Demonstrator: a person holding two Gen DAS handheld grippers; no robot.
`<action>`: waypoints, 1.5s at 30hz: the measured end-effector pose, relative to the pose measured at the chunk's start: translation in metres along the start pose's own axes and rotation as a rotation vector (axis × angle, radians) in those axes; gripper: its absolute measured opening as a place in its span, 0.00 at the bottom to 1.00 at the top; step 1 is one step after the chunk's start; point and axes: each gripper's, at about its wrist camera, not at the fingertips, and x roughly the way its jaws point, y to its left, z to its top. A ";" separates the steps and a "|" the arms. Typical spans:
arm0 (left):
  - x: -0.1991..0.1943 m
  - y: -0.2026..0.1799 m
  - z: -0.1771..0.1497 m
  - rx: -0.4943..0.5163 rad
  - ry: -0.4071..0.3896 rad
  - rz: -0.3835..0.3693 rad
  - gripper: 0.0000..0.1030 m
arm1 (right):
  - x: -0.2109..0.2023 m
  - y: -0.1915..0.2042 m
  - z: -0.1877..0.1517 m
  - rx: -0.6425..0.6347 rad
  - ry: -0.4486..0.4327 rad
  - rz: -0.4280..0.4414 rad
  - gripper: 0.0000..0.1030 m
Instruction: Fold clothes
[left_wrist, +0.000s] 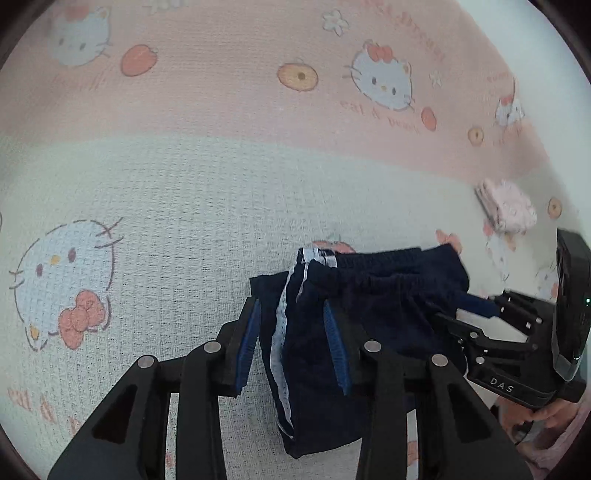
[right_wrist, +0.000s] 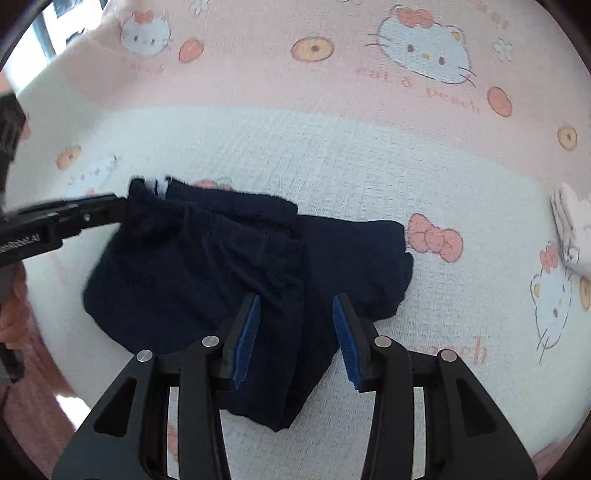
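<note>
Surface: cartoon-cat blanket (left_wrist: 221, 184) | right edge: folded pink cloth (left_wrist: 508, 208) | Item: navy shorts (right_wrist: 207, 266), white side stripe, bunched | left tongs (left_wrist: 291, 343) open, astride shorts | right tongs (right_wrist: 295, 339) open over shorts

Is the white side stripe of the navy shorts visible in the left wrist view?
Yes, a white stripe runs down the navy shorts between the left gripper fingers.

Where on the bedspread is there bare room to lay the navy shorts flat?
Free: the white band left of the navy shorts, around the big cat print, and the pink band beyond. Crowded: the right side, between the right gripper and the folded pale pink item.
</note>
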 end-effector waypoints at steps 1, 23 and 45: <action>0.006 -0.003 0.000 0.025 0.016 0.040 0.36 | 0.009 0.008 0.002 -0.039 0.016 -0.030 0.41; 0.014 0.009 0.007 -0.094 0.060 0.048 0.45 | -0.013 0.016 0.008 0.266 -0.006 0.030 0.47; 0.026 0.021 -0.018 -0.364 0.136 -0.286 0.51 | 0.043 0.009 0.025 0.609 0.093 0.382 0.51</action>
